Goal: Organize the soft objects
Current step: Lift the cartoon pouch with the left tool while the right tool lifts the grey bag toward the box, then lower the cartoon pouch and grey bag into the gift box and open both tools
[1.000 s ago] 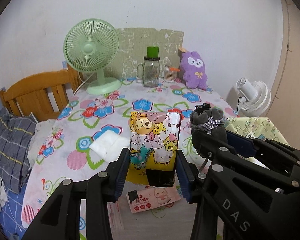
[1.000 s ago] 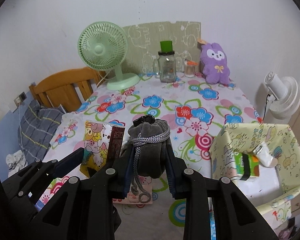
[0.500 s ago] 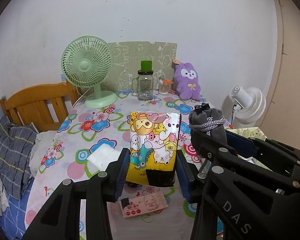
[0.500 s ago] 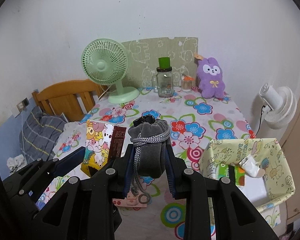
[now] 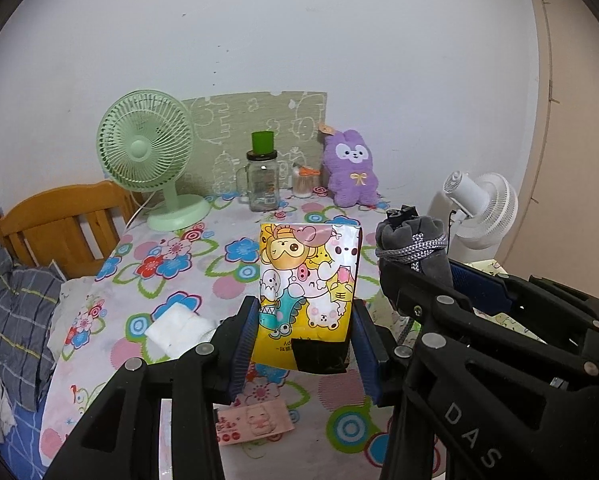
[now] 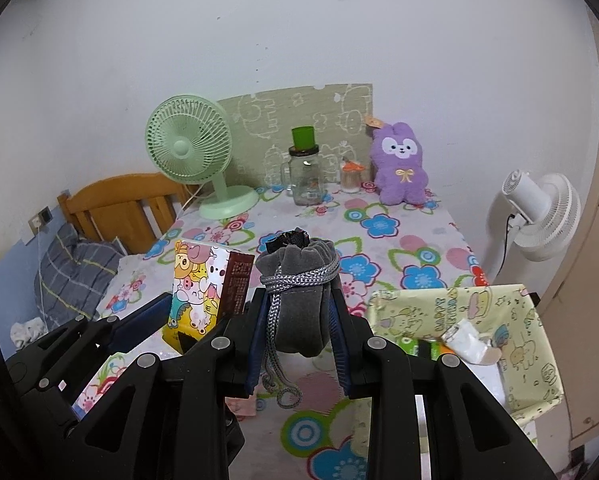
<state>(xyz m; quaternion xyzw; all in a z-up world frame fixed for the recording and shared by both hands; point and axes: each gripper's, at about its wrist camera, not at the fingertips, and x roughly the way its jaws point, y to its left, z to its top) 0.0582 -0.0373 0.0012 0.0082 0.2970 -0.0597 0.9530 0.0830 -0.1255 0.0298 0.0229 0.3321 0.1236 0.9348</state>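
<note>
My left gripper (image 5: 303, 344) is shut on a yellow cartoon-printed tissue pack (image 5: 307, 284), held upright above the flowered table (image 5: 171, 280). My right gripper (image 6: 297, 340) is shut on a grey velvet drawstring pouch (image 6: 299, 300), its cord dangling below. Each held item also shows in the other view: the pouch (image 5: 415, 240) on the right, the tissue pack (image 6: 201, 284) on the left. A yellow-green fabric basket (image 6: 511, 320) stands at the table's right edge with a few items inside. A pink tissue packet (image 5: 253, 426) and a white folded cloth (image 5: 179, 326) lie on the table.
At the back stand a green fan (image 5: 147, 160), a glass jar with green lid (image 5: 263, 182), a small cup (image 5: 305, 180) and a purple plush rabbit (image 5: 351, 172). A white fan (image 6: 539, 208) stands right of the table. A wooden headboard (image 5: 55, 224) and bedding are left.
Both grippers have risen and drawn back from the table with their items still held. The table looks farther and lower, and more of the basket shows.
</note>
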